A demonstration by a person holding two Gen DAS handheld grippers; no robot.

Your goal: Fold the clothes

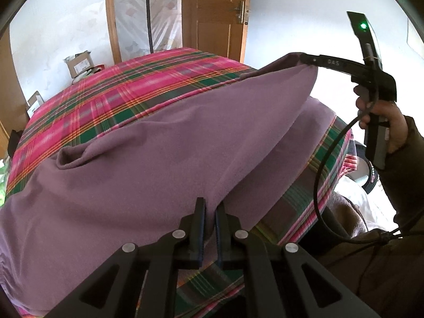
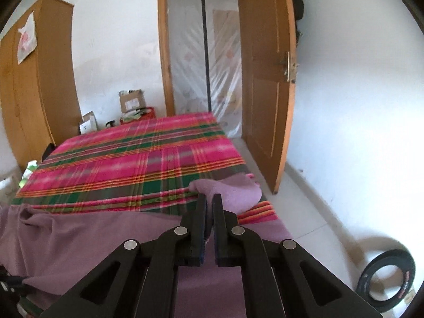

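Note:
A mauve garment [image 1: 148, 143] lies spread over the near part of a bed with a pink and green plaid cover [image 1: 127, 84]. My left gripper [image 1: 210, 206] is shut on the garment's near edge, with cloth pinched between its pads. In the left wrist view my right gripper [image 1: 308, 59] holds a far corner of the garment lifted off the bed, so the cloth hangs taut between both grippers. In the right wrist view the right gripper [image 2: 210, 198] is shut on the mauve garment [image 2: 87, 238], and a bunched part [image 2: 233, 189] sits at the bed's right edge.
A wooden door [image 2: 267, 84] stands open beyond the bed, next to a plastic-covered doorway [image 2: 204, 61]. A wardrobe [image 2: 34, 84] fills the left. Cardboard boxes [image 2: 131, 100] sit on the floor behind the bed. A black ring-shaped object [image 2: 384, 278] lies on the white floor at right. A hand [image 1: 384, 122] holds the right gripper.

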